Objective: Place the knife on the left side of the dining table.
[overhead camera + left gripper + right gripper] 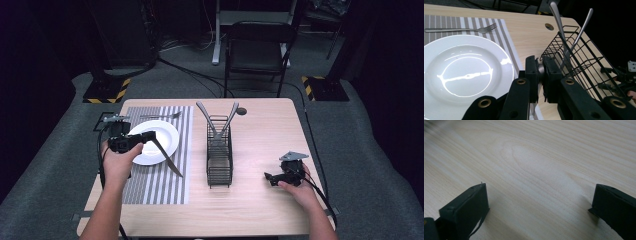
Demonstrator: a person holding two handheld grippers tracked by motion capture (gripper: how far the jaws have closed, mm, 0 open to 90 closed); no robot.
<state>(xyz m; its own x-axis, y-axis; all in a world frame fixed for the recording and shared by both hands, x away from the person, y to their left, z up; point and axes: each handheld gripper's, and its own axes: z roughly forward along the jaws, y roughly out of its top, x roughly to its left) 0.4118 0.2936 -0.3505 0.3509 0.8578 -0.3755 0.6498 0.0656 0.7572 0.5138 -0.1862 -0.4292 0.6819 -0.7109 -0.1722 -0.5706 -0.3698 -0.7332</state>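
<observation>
The left gripper (539, 80), nearest the camera, has its jaws clamped on the handle of a table knife (166, 157), a slim silver blade that slants down over the striped placemat (160, 192) just beside the white plate (165, 131). The right gripper (272, 178) rests on the bare worktop (260, 210) with jaws wide apart, holding nothing. Farther off stands a black wire cutlery caddy (220, 165) with two utensils; a fork (160, 116) lies beyond the plate.
</observation>
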